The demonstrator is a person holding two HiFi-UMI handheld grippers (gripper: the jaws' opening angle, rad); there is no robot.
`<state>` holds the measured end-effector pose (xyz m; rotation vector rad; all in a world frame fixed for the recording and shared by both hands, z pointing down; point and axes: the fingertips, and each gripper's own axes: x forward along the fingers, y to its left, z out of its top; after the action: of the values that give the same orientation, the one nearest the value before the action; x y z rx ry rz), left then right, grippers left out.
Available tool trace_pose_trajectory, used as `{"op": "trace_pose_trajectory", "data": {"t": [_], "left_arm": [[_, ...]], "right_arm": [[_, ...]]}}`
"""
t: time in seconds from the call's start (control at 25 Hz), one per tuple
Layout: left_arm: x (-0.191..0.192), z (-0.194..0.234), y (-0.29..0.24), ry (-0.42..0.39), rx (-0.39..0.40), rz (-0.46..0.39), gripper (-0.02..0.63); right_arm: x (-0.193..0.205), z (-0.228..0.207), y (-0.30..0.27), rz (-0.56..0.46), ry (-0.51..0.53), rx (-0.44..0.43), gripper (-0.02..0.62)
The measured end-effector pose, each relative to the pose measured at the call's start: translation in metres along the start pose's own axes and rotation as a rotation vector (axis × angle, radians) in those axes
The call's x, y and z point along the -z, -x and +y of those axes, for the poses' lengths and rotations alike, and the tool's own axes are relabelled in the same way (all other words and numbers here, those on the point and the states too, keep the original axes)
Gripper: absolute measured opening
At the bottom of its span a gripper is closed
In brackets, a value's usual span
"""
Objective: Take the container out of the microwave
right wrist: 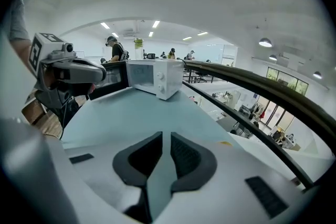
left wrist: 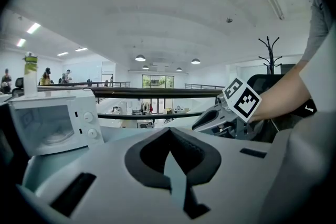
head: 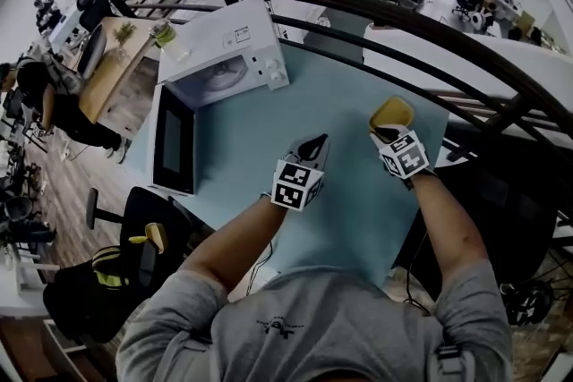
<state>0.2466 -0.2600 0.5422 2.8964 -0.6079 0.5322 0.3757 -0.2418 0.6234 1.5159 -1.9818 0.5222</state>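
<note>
Container: yellow and open-topped, standing on the light blue table, out of the oven and well to the right of it.
Microwave: white, at the table's far left corner, its cavity in plain sight with the glass turntable inside.
Door: dark panel, swung fully open and lying along the table's left edge, toward the person.
Right gripper: hung over the table's right side, its tips just short of the container. Its jaws stood a narrow slit apart, grasping nothing (only bare tabletop showed through the slit in the right gripper view).
Left gripper: hung over the middle of the table, beside the right one but apart from it. Its jaws were clenched tip to tip with nothing in them, and it pointed at the far edge with the microwave off to its left.
Bottle: clear with a green band, rising above the microwave's top in the left gripper view; whether it stood on the oven or behind it could not be told.
Railing: dark curved bar running past the table's far edge.
</note>
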Motion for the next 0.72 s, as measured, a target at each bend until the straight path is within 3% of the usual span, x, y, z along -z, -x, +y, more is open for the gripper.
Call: {"op": "trace_pose_trajectory", "data": {"t": [0.72], "left_arm": [[-0.013, -0.023, 0.137, 0.067, -0.271, -0.072, 0.006]], "right_arm": [[-0.044, 0.093, 0.066, -0.156, 0.043, -0.150, 0.018]]}}
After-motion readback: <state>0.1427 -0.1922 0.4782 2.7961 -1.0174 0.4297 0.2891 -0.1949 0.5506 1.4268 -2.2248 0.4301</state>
